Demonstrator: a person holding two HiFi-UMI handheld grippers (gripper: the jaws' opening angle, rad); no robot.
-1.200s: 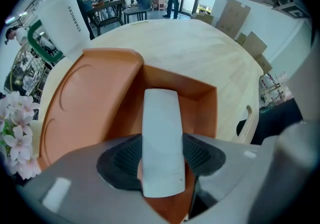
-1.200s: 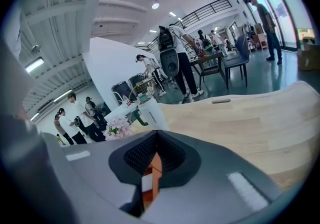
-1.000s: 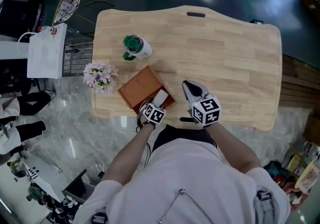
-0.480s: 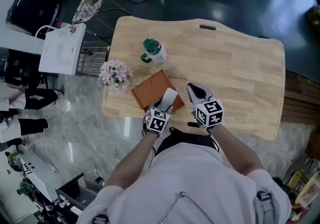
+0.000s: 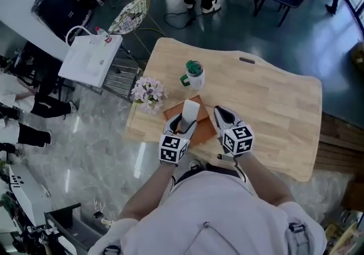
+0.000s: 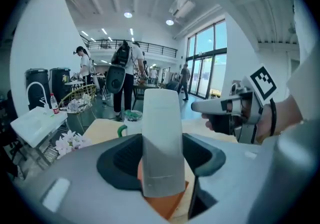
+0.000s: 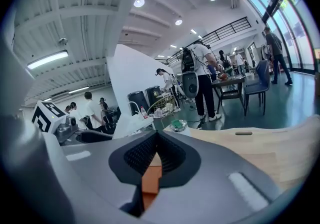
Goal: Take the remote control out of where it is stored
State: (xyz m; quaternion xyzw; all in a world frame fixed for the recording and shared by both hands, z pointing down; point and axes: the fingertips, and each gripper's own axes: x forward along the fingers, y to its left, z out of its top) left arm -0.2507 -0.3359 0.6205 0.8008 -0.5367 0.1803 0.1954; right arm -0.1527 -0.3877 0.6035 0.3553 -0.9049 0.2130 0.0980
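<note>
Currently: remote clamped in left gripper, over the box

Left gripper (image 5: pixel 186 124) is clenched on the white remote (image 6: pixel 161 143). Both jaws press its sides and it stands up between them, narrow end toward the camera (its own view shows this clearly). The remote is over the brown box (image 5: pixel 203 127), at the near left part of the wooden table (image 5: pixel 273 100). Its lower end overlaps the box in both views, so I cannot tell if it is fully out. The left gripper's marker cube hangs off the table's near edge.

Right gripper (image 5: pixel 219 112) is just beside the box's right edge, jaws pointing away from the person. Its jaw tips are together with nothing pinched. A strip of brown box shows through the slit behind the tips (seen in the right gripper view).

A green and white mug (image 5: pixel 194 74) stands beyond the box, apart from it. A bunch of pale flowers (image 5: pixel 148 93) is at the table's left edge, near the box's left corner. The rest of the tabletop to the right is bare wood. A person with a backpack (image 6: pixel 126 80) stands in the hall beyond the table, with others further back.
</note>
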